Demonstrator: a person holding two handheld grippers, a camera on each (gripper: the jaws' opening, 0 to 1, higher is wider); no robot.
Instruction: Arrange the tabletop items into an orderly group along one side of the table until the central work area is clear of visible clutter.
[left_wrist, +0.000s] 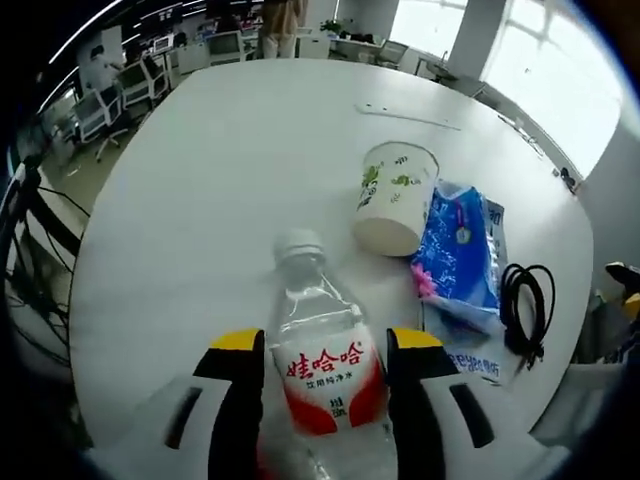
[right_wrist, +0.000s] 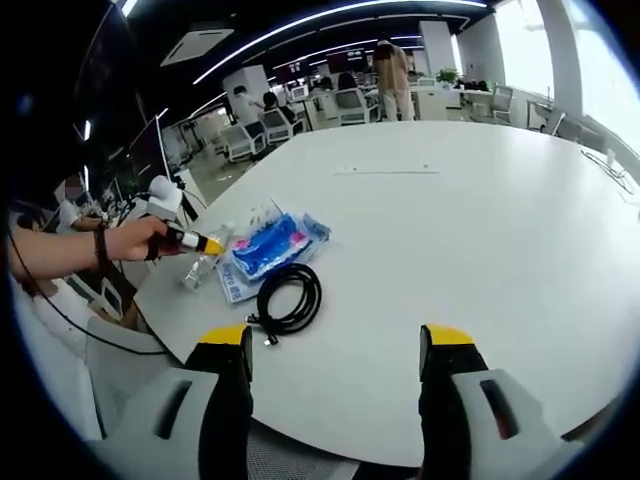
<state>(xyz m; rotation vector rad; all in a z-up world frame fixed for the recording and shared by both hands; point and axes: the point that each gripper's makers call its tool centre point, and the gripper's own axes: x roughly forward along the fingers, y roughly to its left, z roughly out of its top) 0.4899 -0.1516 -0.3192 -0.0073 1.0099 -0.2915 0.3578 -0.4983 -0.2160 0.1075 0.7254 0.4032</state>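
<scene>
Tabletop items are seen gathered near one edge of a white table (left_wrist: 220, 170). In the left gripper view, a clear water bottle (left_wrist: 322, 375) with a white cap and a red and white label is lying between the jaws of the left gripper (left_wrist: 330, 420), its cap pointing away across the table; the yellow-tipped jaws are pressed against both sides of the label, so the bottle is gripped. Just beyond the cap, a white paper cup (left_wrist: 395, 195) with green print is lying on its side, its open mouth turned toward the bottle. Beside the cup, a blue packet of tissues (left_wrist: 462, 250) is laid flat, and a coiled black cable (left_wrist: 526, 300) is placed just past it near the table edge. In the right gripper view, the right gripper (right_wrist: 335, 400) is held above the near edge of the table with its jaws spread wide apart and nothing between them. Farther off, the cable (right_wrist: 290, 295), the blue packet (right_wrist: 268, 245) and the bottle (right_wrist: 197, 268) are seen close together by the table's left edge, where a person's hand (right_wrist: 135, 240) is wrapped around the other gripper. Office chairs (right_wrist: 255, 130) and a standing person (right_wrist: 392, 70) are visible in the background.
</scene>
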